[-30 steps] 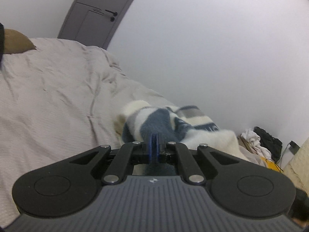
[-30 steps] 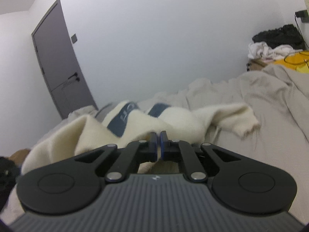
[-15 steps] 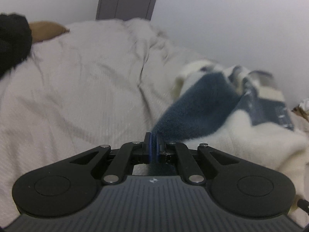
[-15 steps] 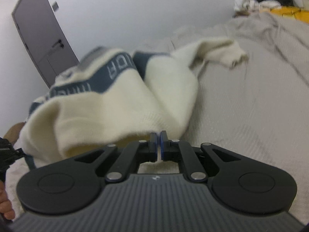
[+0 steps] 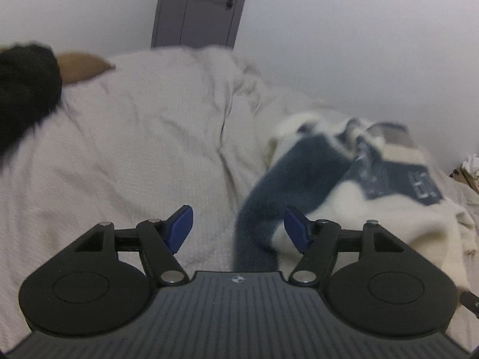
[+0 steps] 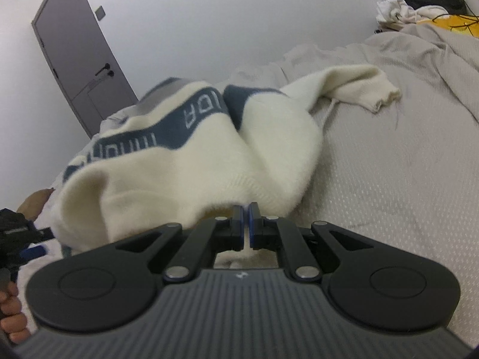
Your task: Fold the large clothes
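Left wrist view shows your left gripper [image 5: 238, 229] with jaws just spread, the sweater's [image 5: 344, 203] navy sleeve loose between them, while your right gripper [image 6: 246, 224] stays pinched on its cream hem. You have the sweater bunched on the bed [image 6: 389, 179], barely folded; most folding remains, and no containers show.

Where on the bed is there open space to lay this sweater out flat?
The widest bare patch is the bedcover left of the sweater, running up to the black item and brown pillow. Another lies right of the sweater, below its cream sleeve. It is crowded by the wall at the clothes pile.
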A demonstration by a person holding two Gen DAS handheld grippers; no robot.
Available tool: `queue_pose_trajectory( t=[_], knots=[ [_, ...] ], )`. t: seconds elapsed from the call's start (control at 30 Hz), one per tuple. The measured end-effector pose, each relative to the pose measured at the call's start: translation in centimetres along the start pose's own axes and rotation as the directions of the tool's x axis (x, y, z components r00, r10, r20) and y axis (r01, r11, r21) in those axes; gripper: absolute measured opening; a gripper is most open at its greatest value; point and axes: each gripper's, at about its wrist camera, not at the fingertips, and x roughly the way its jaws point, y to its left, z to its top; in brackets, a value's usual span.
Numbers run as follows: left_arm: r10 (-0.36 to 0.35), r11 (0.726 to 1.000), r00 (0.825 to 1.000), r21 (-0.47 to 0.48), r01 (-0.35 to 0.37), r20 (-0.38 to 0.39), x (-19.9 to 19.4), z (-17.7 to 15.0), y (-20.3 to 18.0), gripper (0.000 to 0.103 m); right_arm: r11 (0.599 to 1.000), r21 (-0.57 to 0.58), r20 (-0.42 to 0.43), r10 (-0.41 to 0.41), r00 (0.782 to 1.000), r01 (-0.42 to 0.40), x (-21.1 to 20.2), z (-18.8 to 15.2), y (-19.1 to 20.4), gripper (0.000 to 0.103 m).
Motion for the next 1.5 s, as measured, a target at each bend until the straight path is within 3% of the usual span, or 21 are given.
queue_pose_trajectory(
  t=[0.13, 0.3, 0.37, 0.47, 0.6, 0.67, 0.73, 0.83, 0.9, 0.93, 1.0, 1.07, 1.1, 1.23, 1.33, 1.43, 1.5],
  knots=[
    [-0.113, 0.991, 0.993, 0.079, 0.109, 0.045, -3.2, 0.0, -1.9, 0.073, 1.0, 0.022, 0.008, 0.01, 1.0, -0.01, 0.1, 0.5, -0.2, 0.006],
    [-0.291, 0.93, 0.957, 0.231, 0.287, -0.015, -4.4, -2.9, -7.2, 0.074, 0.998, 0.054, 0.01, 0.019, 1.0, -0.019, 0.0, 0.7, -0.6, 0.006],
    [-0.311, 0.9, 0.95, 0.31, 0.307, -0.039, -4.4, -4.6, -9.6, 0.074, 0.997, 0.071, 0.011, 0.025, 1.0, -0.025, -0.1, 0.8, -0.8, 0.006],
    [-0.301, 0.855, 0.953, 0.434, 0.284, -0.032, -4.0, -6.8, -12.5, 0.074, 0.995, 0.098, 0.016, 0.035, 0.999, -0.036, -0.2, 0.9, -1.0, 0.006],
    [-0.264, 0.782, 0.965, 0.587, 0.209, 0.007, -3.1, -9.5, -15.3, 0.074, 0.992, 0.114, 0.021, 0.045, 0.999, -0.048, -0.2, 1.2, -1.2, 0.006],
    [-0.256, 0.725, 0.965, 0.671, 0.155, 0.053, -3.2, -11.0, -16.6, 0.074, 0.991, 0.124, 0.021, 0.051, 0.998, -0.053, -0.2, 1.3, -1.4, 0.006],
    [-0.228, 0.656, 0.964, 0.753, 0.047, 0.139, -3.1, -12.8, -18.0, 0.074, 0.99, 0.131, 0.02, 0.05, 0.999, -0.052, -0.1, 1.3, -1.5, 0.006],
    [-0.179, 0.537, 0.944, 0.831, -0.143, 0.278, -2.3, -15.1, -19.7, 0.074, 0.989, 0.138, 0.019, 0.041, 0.999, -0.043, -0.1, 1.3, -1.6, 0.006],
    [-0.165, 0.497, 0.922, 0.837, -0.23, 0.351, -1.5, -15.8, -20.1, 0.074, 0.991, 0.13, 0.02, 0.025, 0.999, -0.028, 0.0, 1.4, -1.6, 0.006],
    [-0.149, 0.492, 0.917, 0.832, -0.255, 0.369, -0.9, -15.6, -20.0, 0.074, 0.992, 0.126, 0.022, 0.019, 1.0, -0.022, 0.0, 1.4, -1.6, 0.006],
    [-0.119, 0.5, 0.906, 0.813, -0.298, 0.406, 0.1, -15.1, -19.6, 0.074, 0.993, 0.117, 0.026, 0.009, 1.0, -0.012, -0.1, 1.5, -1.5, 0.006],
    [-0.114, 0.53, 0.895, 0.788, -0.313, 0.432, 0.5, -14.3, -19.0, 0.073, 0.995, 0.098, 0.03, -0.003, 1.0, 0.0, -0.1, 1.5, -1.3, 0.007],
    [-0.115, 0.57, 0.893, 0.765, -0.3, 0.436, 0.2, -13.6, -18.5, 0.072, 0.996, 0.087, 0.033, -0.008, 0.999, 0.005, -0.1, 1.5, -1.2, 0.007],
    [-0.15, 0.71, 0.885, 0.671, -0.213, 0.44, -2.0, -11.3, -16.8, 0.05, 0.999, 0.005, 0.035, -0.048, 0.998, 0.048, 0.2, 1.5, -0.3, 0.009],
    [-0.185, 0.778, 0.879, 0.612, -0.142, 0.439, -3.8, -10.0, -15.8, 0.041, 0.997, -0.049, 0.03, -0.05, 0.998, 0.051, 0.5, 1.3, 0.3, 0.009],
    [-0.204, 0.82, 0.877, 0.566, -0.09, 0.435, -5.8, -9.6, -14.7, 0.035, 0.992, -0.112, 0.028, -0.051, 0.998, 0.054, 0.6, 1.1, 1.1, 0.015],
    [-0.218, 0.837, 0.878, 0.545, -0.057, 0.427, -6.3, -8.6, -14.3, 0.031, 0.99, -0.136, 0.023, -0.038, 0.999, 0.041, 0.6, 0.9, 1.5, 0.025]
  ],
)
